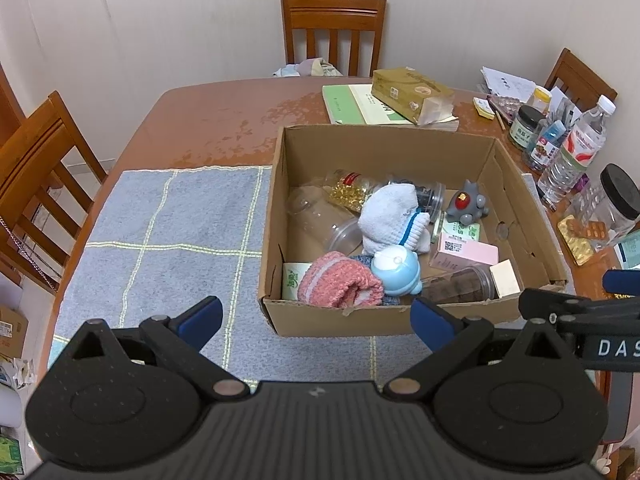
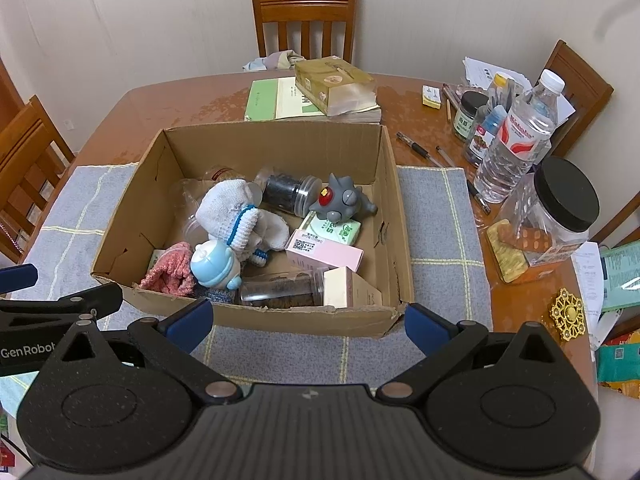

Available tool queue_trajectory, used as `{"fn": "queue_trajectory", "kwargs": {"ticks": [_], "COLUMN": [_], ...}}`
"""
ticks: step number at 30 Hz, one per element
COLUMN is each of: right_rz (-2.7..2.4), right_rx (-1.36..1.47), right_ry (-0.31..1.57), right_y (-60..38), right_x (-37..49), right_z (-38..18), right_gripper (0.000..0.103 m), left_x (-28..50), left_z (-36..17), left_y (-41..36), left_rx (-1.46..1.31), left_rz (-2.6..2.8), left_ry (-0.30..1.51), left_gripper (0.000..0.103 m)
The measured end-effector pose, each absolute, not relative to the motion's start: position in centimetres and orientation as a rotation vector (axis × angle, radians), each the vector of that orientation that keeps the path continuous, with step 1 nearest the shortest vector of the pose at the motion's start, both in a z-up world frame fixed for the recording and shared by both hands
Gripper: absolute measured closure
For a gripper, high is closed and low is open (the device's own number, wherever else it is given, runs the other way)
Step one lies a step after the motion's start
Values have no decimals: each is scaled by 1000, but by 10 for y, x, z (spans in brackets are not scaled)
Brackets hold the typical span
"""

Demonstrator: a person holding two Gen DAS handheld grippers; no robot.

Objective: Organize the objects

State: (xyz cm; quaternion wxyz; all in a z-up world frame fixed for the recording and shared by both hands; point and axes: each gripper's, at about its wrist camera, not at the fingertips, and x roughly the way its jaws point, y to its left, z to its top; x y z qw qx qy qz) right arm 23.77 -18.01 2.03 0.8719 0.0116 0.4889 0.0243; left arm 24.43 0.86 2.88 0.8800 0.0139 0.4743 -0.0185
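Observation:
An open cardboard box (image 1: 512, 200) (image 2: 390, 184) stands on a grey checked mat (image 1: 168, 232) (image 2: 436, 216). It holds a white sock (image 1: 390, 216) (image 2: 226, 208), a pink rolled cloth (image 1: 340, 280) (image 2: 168, 272), a light blue toy (image 1: 396, 270) (image 2: 214, 266), a grey monster toy (image 1: 468, 202) (image 2: 340, 200), a pink carton (image 1: 466, 254) (image 2: 324, 252) and clear jars (image 1: 324, 216) (image 2: 290, 194). My left gripper (image 1: 316, 318) is open and empty before the box's near wall. My right gripper (image 2: 308, 322) is open and empty at the same wall.
On the brown table (image 1: 224, 112) (image 2: 168, 100), books and a tissue box (image 1: 412, 92) (image 2: 334, 80) lie behind the box. Water bottle (image 1: 576, 148) (image 2: 516, 136), black-lidded jar (image 1: 616, 200) (image 2: 556, 208), pens and papers crowd the right. Chairs stand around.

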Motion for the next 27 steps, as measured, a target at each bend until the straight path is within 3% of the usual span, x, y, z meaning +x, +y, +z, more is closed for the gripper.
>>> {"fn": "queue_trajectory", "kwargs": {"ticks": [27], "right_rz": [32], "right_rx": [39], "right_ry": [1027], "right_y": [-181], "right_x": [236], "right_z": [21], "right_gripper": [0], "left_x": [245], "left_z": [32], "left_y": [2], "left_rx": [64], "left_rz": [-16], "left_ry": [982], "left_gripper": [3]}}
